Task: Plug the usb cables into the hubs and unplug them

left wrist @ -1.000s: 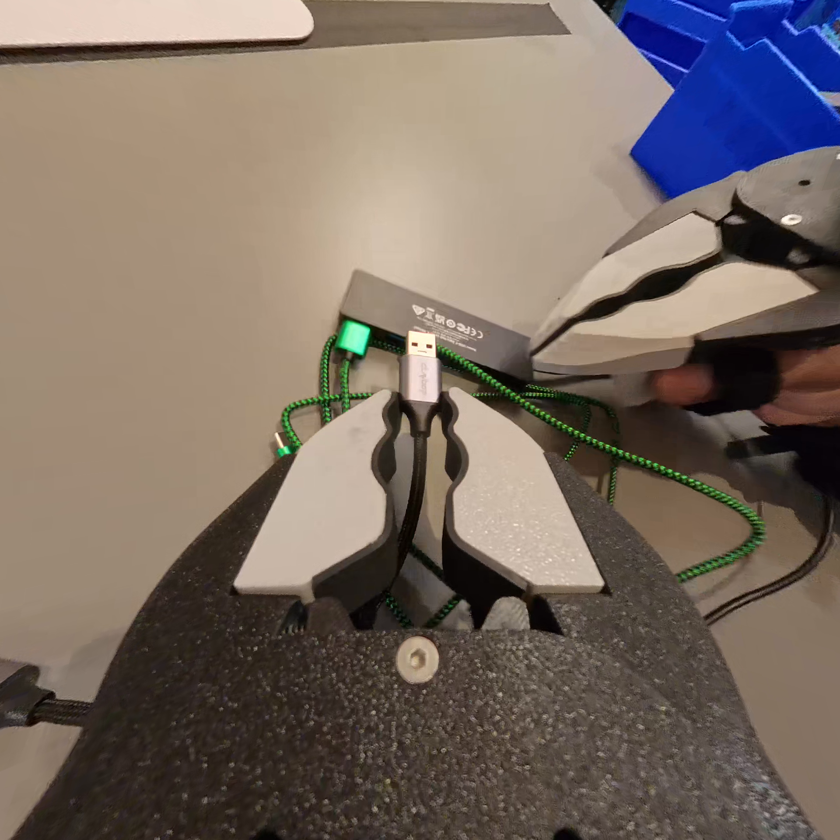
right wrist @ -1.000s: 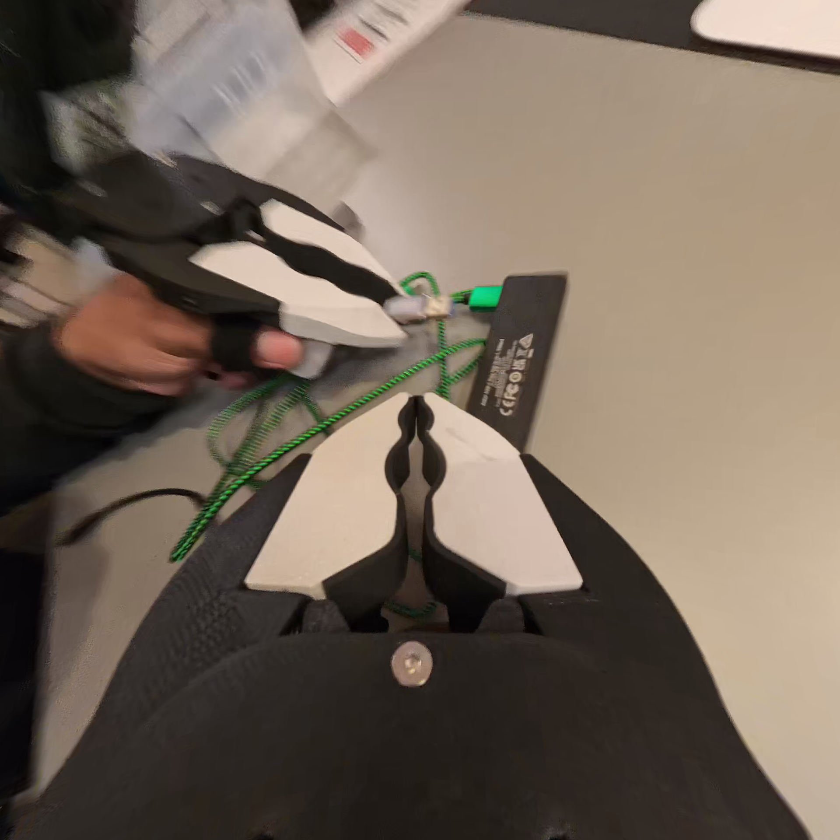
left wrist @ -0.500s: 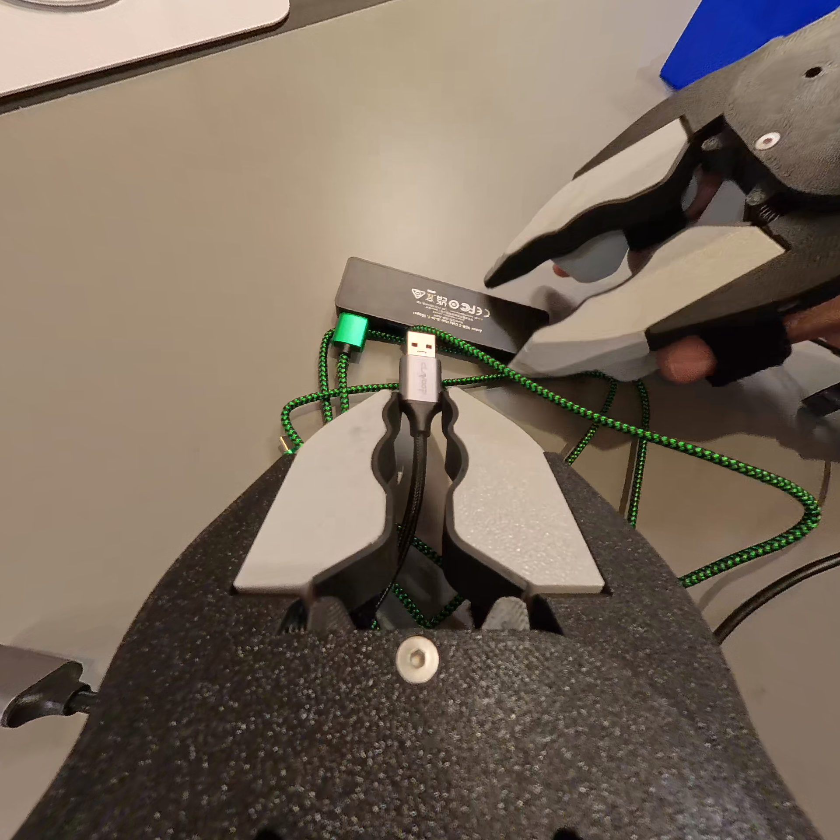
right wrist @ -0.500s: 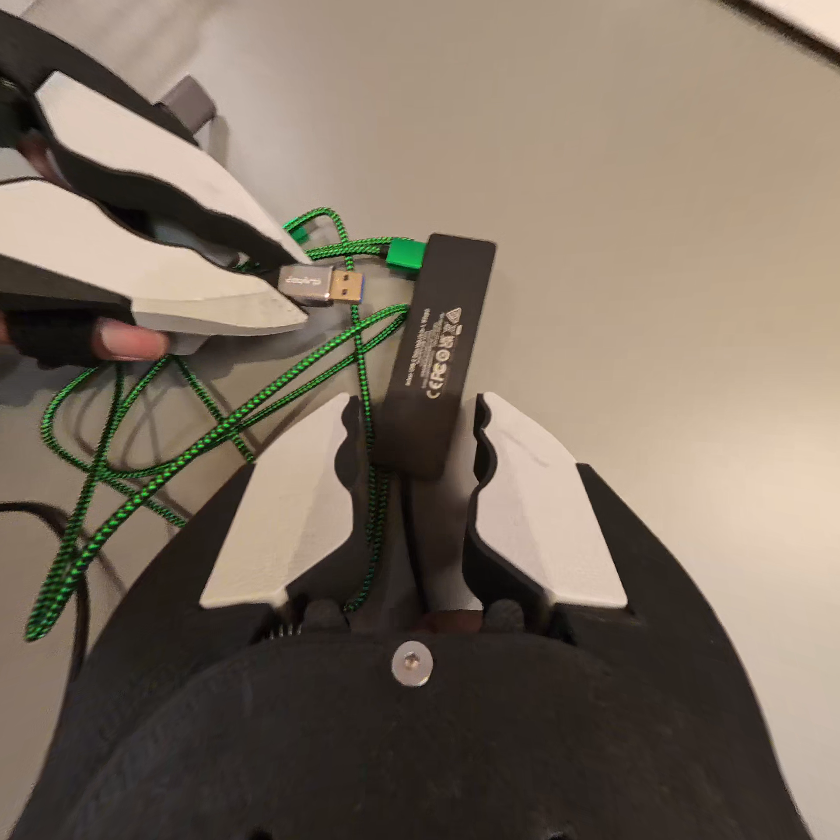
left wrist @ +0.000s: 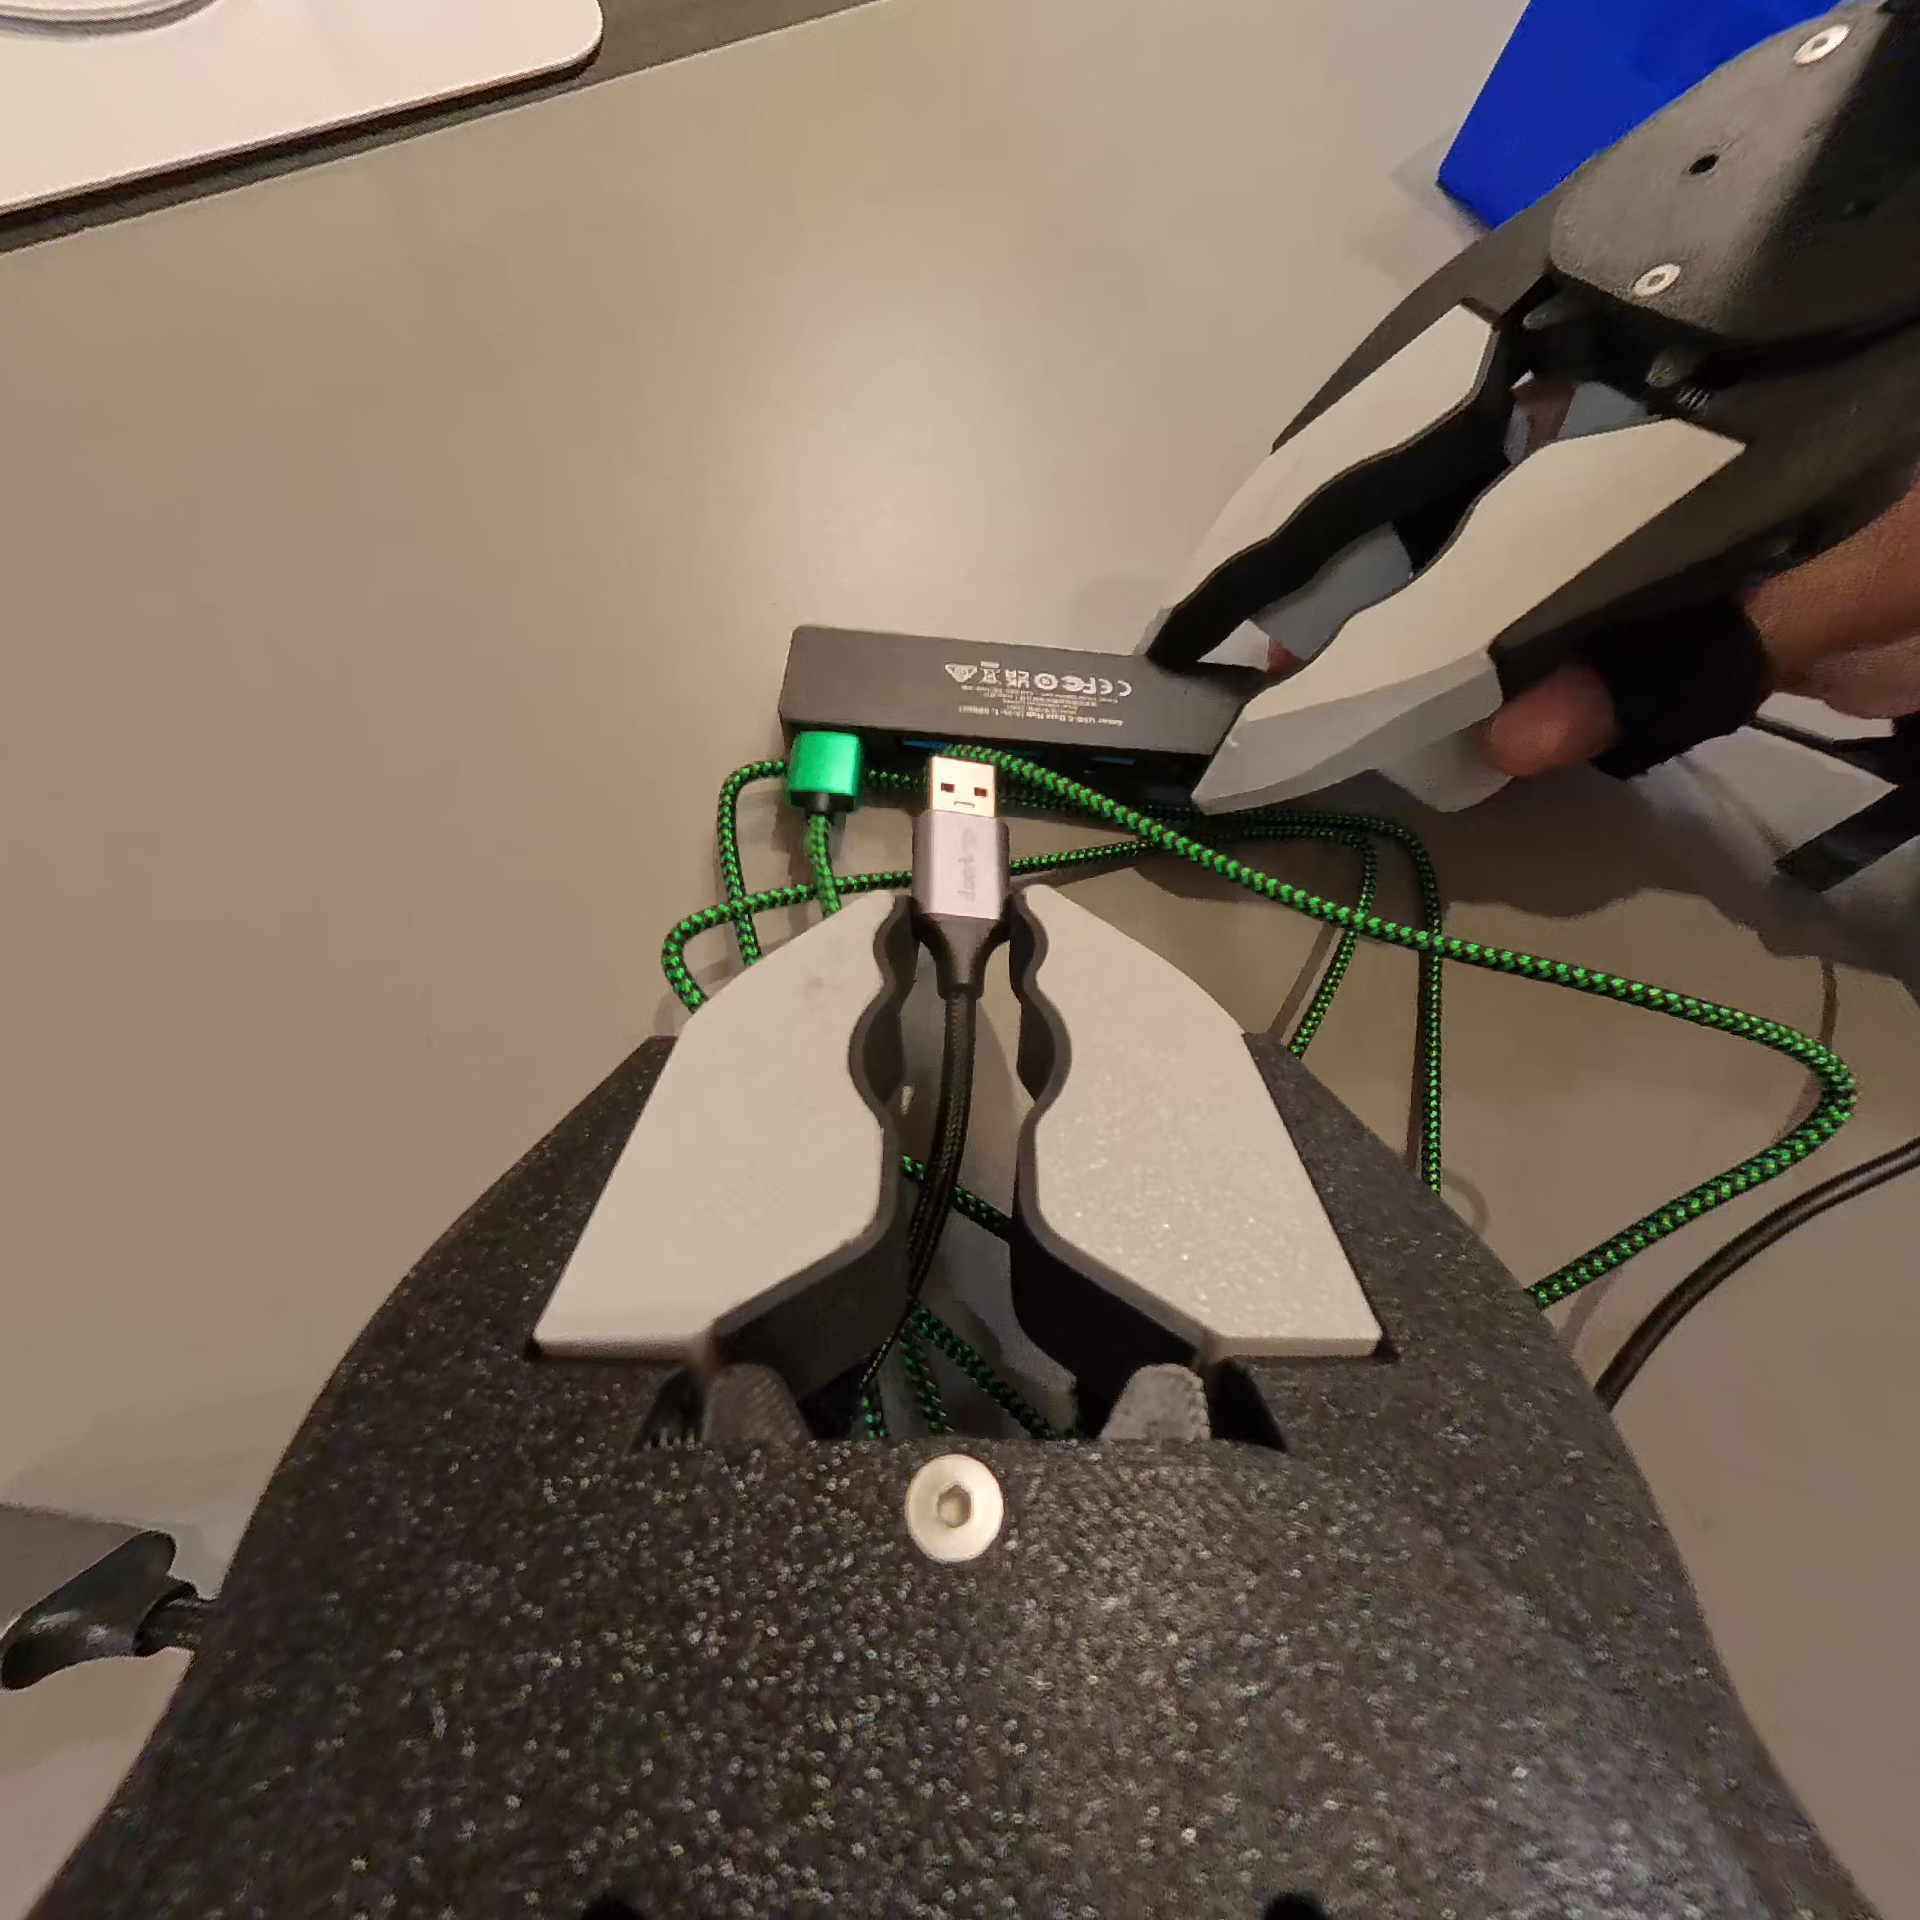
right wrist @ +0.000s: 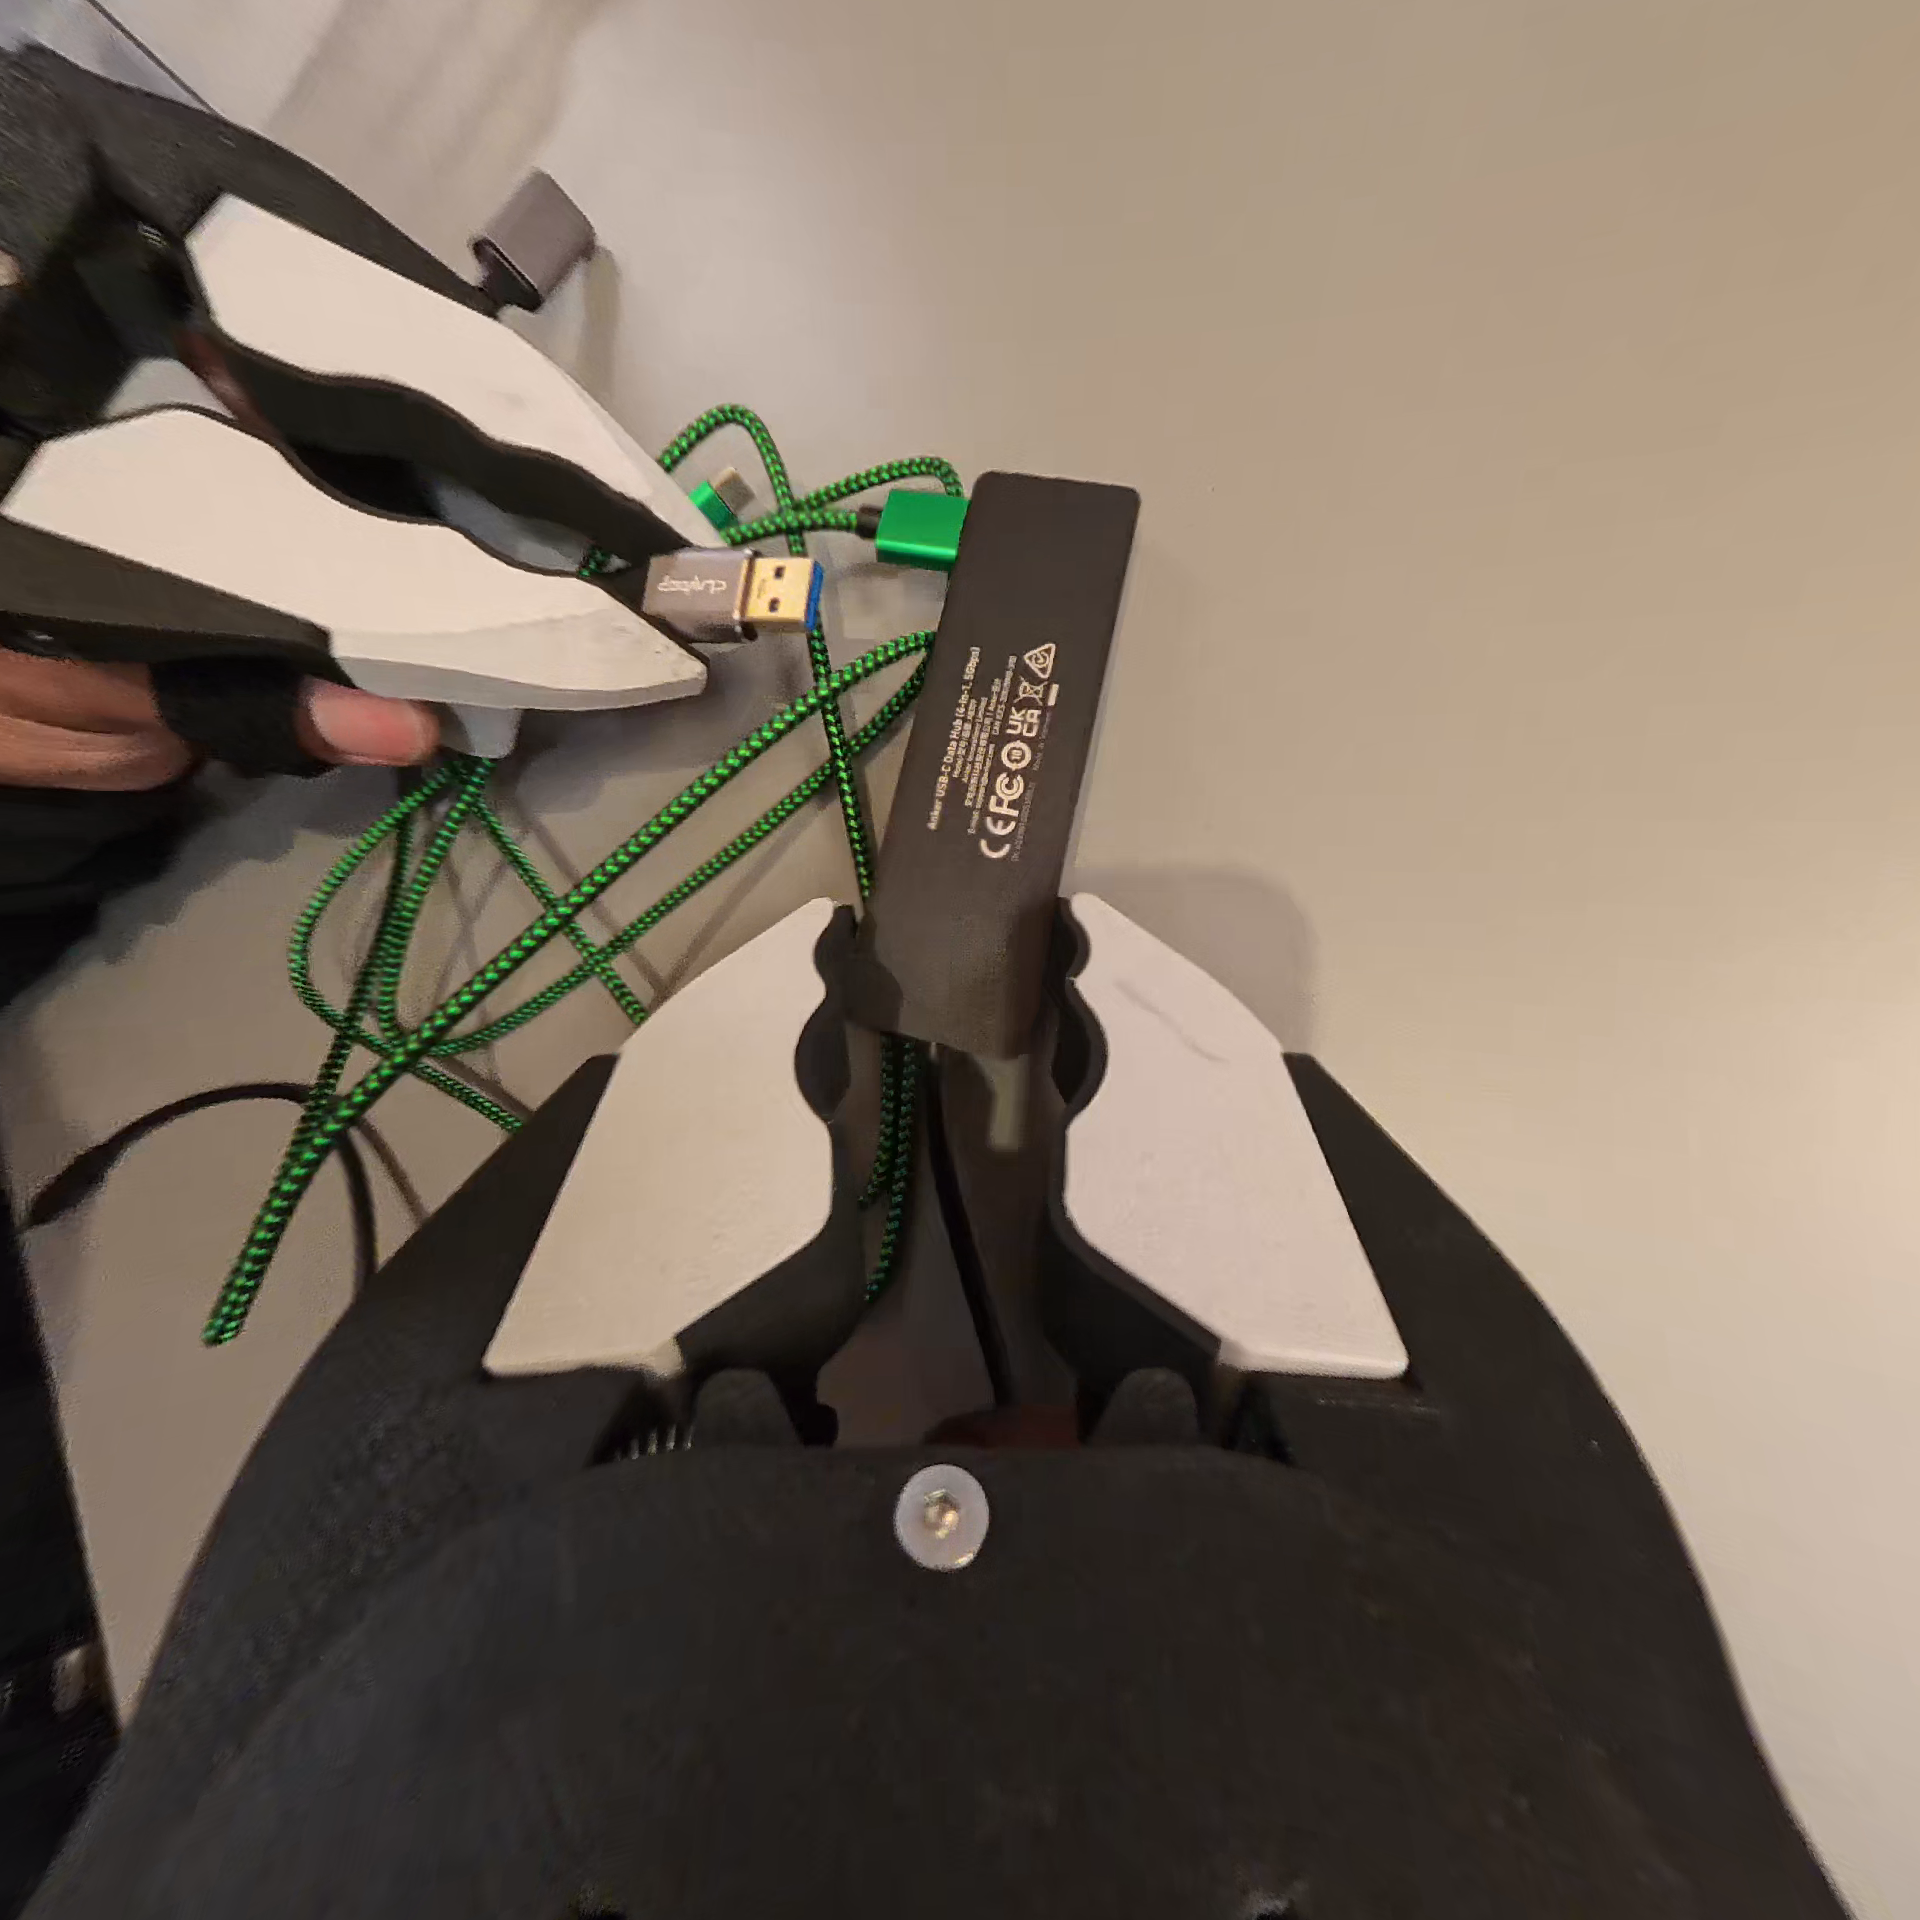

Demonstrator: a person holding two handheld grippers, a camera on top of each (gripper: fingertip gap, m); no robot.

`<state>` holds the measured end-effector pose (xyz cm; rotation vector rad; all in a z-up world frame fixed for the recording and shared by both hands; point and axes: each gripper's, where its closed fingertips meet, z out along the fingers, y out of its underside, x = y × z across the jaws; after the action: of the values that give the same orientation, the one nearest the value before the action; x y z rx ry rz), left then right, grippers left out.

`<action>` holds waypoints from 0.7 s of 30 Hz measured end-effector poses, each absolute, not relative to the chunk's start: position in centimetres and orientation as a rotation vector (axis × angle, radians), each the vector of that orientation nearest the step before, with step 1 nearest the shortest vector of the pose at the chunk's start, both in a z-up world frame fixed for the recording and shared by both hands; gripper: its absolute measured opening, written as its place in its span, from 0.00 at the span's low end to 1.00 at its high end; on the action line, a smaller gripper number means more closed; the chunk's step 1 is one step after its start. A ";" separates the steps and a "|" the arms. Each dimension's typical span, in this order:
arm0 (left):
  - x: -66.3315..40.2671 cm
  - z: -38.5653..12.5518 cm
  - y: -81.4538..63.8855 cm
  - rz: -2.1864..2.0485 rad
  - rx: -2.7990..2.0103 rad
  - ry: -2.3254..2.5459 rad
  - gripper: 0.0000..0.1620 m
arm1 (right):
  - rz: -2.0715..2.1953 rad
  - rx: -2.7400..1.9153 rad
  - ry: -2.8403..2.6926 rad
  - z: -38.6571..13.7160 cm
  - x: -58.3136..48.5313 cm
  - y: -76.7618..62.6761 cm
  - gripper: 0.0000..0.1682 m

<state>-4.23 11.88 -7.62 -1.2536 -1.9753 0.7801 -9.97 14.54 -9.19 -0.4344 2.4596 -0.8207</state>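
Note:
A black USB hub (left wrist: pixel 997 691) lies on the grey table with a green USB plug (left wrist: pixel 824 774) in its left-end port. My left gripper (left wrist: pixel 958 914) is shut on a grey USB-A plug (left wrist: pixel 961 842) with a black braided cable. The plug's metal tip points at the hub's port side, a short gap away. My right gripper (right wrist: pixel 956 935) is shut on the near end of the hub (right wrist: pixel 997 727), one finger on each long side. It also shows in the left wrist view (left wrist: pixel 1226 717). The right wrist view shows the left gripper (right wrist: pixel 681 613) holding the grey plug (right wrist: pixel 727 592) beside the green plug (right wrist: pixel 920 530).
A green braided cable (left wrist: pixel 1351 914) loops loosely over the table between the grippers, with a small green connector (right wrist: pixel 722 494) at its free end. A thin black cable (left wrist: pixel 1714 1247) runs off right. A blue bin (left wrist: pixel 1507 114) stands far right, a white pad (left wrist: pixel 260 73) far left. Across from one pair of fingers to the other is roughly 7 cm.
My right gripper opened, came over the hub's end and closed on it. My left gripper kept its hold on the grey plug and edged closer to the hub.

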 end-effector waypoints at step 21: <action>-3.3 -6.4 12.1 0.814 -1.295 -2.024 0.10 | -1.104 -0.425 2.322 -5.4 -8.3 14.2 0.20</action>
<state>-3.31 12.09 -6.43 -1.2950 -2.0241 0.8141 -8.28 14.17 -5.44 -0.4247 2.3215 -1.1045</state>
